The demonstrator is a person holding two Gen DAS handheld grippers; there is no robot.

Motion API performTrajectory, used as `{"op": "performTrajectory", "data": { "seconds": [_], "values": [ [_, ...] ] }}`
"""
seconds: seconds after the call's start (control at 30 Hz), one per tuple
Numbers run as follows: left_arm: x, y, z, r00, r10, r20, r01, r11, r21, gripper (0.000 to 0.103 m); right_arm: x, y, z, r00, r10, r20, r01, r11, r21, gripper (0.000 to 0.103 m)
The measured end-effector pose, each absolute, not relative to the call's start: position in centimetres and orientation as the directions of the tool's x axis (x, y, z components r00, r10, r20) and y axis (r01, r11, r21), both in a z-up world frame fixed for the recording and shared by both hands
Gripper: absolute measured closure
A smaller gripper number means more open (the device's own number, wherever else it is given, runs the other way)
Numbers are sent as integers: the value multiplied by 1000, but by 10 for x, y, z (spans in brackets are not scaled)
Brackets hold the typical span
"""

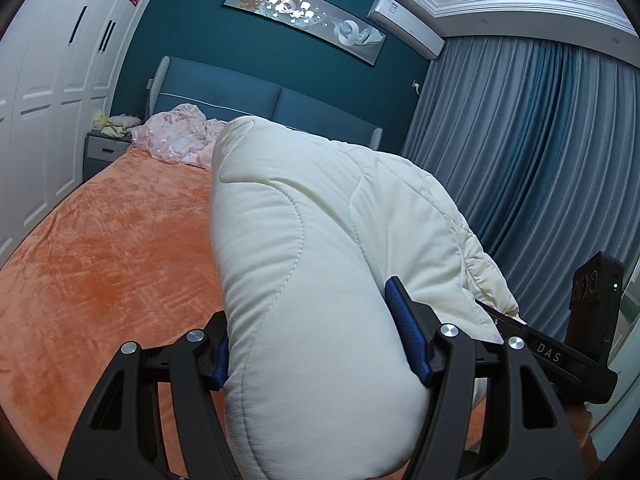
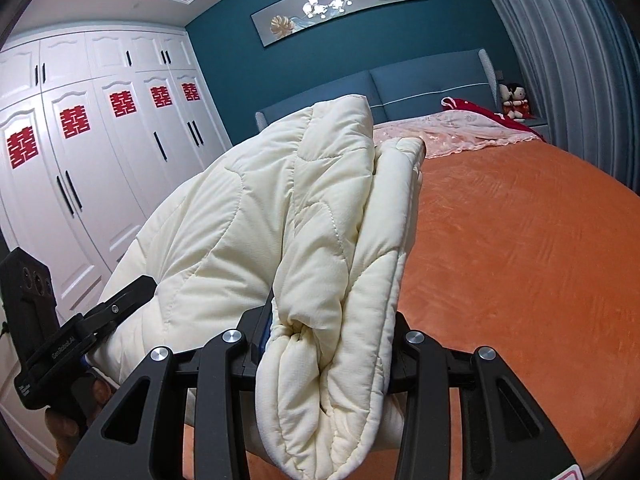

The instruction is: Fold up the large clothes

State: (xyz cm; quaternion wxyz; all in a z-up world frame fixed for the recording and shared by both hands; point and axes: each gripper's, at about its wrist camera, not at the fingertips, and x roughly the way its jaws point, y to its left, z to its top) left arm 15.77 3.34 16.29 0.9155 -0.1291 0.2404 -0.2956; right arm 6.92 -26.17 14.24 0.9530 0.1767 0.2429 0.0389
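A thick cream quilted comforter hangs between my two grippers, lifted above the orange bed. My left gripper is shut on a fat rounded fold of it, blue pads pressing both sides. My right gripper is shut on a bunched, layered edge of the same comforter, which stands up in front of the camera and droops below the jaws. The right gripper shows at the right edge of the left wrist view. The left gripper shows at the left edge of the right wrist view.
The orange bed spreads under both grippers. A pink lacy cover and a red cloth lie by the blue headboard. White wardrobes stand on one side, grey-blue curtains on the other. A nightstand holds clutter.
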Motion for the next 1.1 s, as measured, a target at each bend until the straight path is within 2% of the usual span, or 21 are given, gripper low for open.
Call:
{"op": "performTrajectory", "data": {
  "seconds": [0.47,0.87,1.1],
  "values": [
    [220,81,71,678,-595,-432,424,796,-432,40,129,-209,71,805,143,-576,37,957,289,64],
    [252,78,-28,575,-566,-590,352,823,-446,40,156,-198,-25,677,120,-726,120,955,270,64],
    [246,79,-67,546,-547,-635,336,837,-431,39,155,-192,-62,624,116,-773,127,960,247,64]
  ]
}}
